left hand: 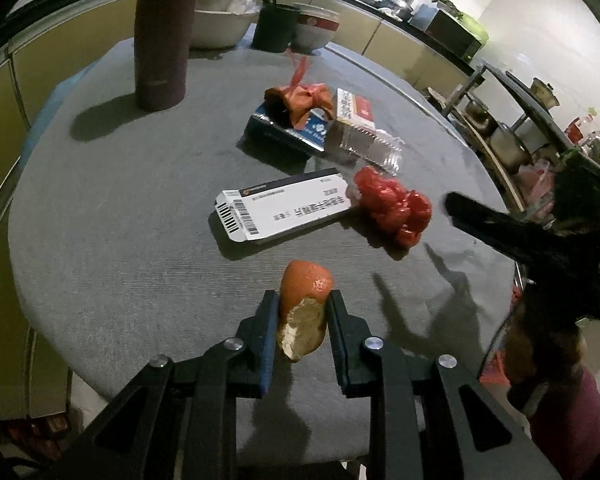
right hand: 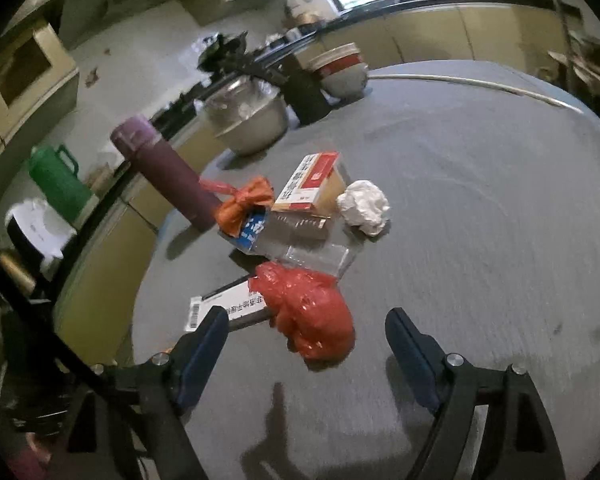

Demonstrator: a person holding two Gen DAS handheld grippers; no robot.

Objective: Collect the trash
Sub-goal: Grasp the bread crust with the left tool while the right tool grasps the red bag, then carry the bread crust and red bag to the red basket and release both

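L tongs (left hand: 303, 312) pinching orange peel (left hand: 305, 308), just off counter (left hand: 100, 248) | R tongs (right hand: 307, 340) spread, empty; red bag (right hand: 308, 308) lies btwn tips, slightly fwd, R hand nearer | white card (left hand: 280, 204) beside bag, long axis crosswise | boxes behind bag

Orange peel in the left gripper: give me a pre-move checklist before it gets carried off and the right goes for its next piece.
1. Left gripper shut on the orange peel: ok, both pads press its sides.
2. Peel clear of the table: cannot tell.
3. Right gripper open for a pick: ok, jaws stand wide with nothing gripped.
4. Red plastic bag lined up for the right gripper: ok, it lies just ahead of the fingers, nearer the left one.
5. Bag free of other trash: not ok, it overlaps the white card box.
6. A bin for the trash: cannot tell, none in view.
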